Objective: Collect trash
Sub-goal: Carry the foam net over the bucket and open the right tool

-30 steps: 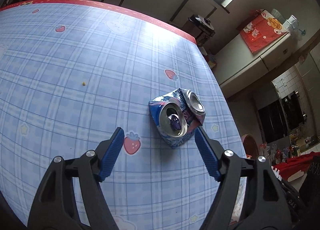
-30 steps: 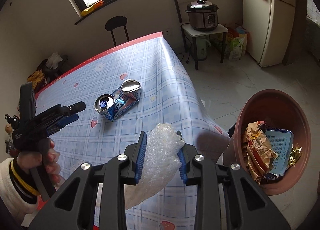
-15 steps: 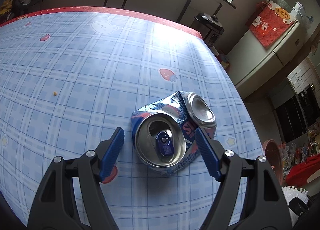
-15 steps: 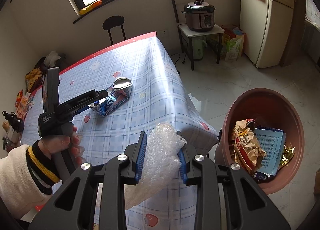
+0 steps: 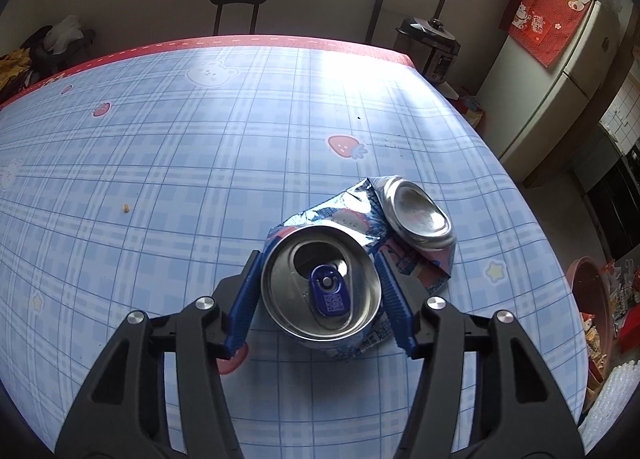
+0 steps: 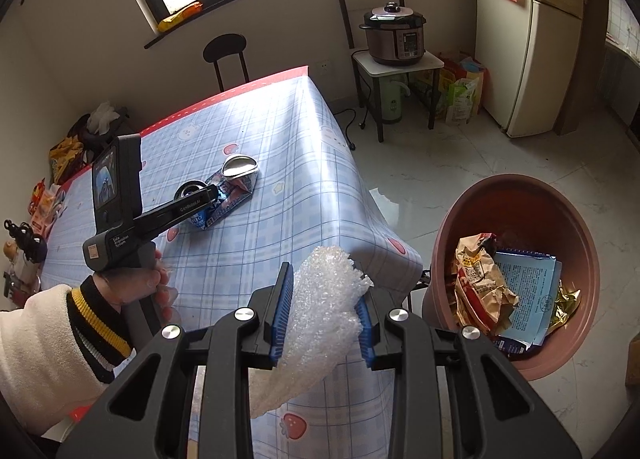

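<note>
A: The surface [image 5: 200, 163] carries 1 crushed can [image 5: 320, 291], near its right edge; the brown bin [image 6: 452, 227] waits on the floor beside it.

B: And the 2 tools?

A: The left tool [image 5: 318, 299] is closing around the can's top end, blue pads about touching its rim. The right tool [image 6: 322, 309] pinches a wad of bubble wrap [image 6: 316, 323].

B: Risks?

A: The can is bent and slick; a grip on the rim alone could let it swing or slip.

Crushed blue can [image 5: 352, 259] flat on checked tablecloth [image 5: 160, 179]
</note>
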`<state>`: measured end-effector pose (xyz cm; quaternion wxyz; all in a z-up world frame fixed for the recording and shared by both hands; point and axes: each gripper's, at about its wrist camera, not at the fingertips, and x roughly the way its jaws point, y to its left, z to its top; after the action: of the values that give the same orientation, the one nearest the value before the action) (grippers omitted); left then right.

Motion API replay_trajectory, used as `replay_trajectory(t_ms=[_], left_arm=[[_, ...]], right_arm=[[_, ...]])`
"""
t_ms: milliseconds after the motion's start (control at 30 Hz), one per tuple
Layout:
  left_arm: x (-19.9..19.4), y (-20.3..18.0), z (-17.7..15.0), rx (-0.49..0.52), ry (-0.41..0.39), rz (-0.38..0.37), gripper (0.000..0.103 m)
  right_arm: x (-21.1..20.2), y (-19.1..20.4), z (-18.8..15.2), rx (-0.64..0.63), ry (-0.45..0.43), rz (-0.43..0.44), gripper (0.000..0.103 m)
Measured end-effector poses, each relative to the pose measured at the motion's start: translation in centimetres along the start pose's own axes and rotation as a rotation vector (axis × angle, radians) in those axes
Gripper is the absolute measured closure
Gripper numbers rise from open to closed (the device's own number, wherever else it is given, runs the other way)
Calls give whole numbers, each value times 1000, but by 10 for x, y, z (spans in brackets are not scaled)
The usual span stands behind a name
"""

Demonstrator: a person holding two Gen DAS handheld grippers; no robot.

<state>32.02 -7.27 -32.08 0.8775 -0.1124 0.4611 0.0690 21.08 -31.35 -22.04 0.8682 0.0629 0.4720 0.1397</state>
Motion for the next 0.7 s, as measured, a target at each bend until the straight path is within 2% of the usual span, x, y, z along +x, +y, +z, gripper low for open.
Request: replay_trajectory(t_ms=[167, 333, 700], left_arm=[[-22, 22, -7, -34, -12, -40, 46], [-68, 52, -14, -56, -66, -63, 46], [-186, 121, -42, -119, -172, -19, 47]], right_arm=[[-8, 5, 3, -7, -23, 17, 73], [-13, 16, 5, -17, -43, 52, 73], [-28, 42, 6, -71, -71, 122, 74]])
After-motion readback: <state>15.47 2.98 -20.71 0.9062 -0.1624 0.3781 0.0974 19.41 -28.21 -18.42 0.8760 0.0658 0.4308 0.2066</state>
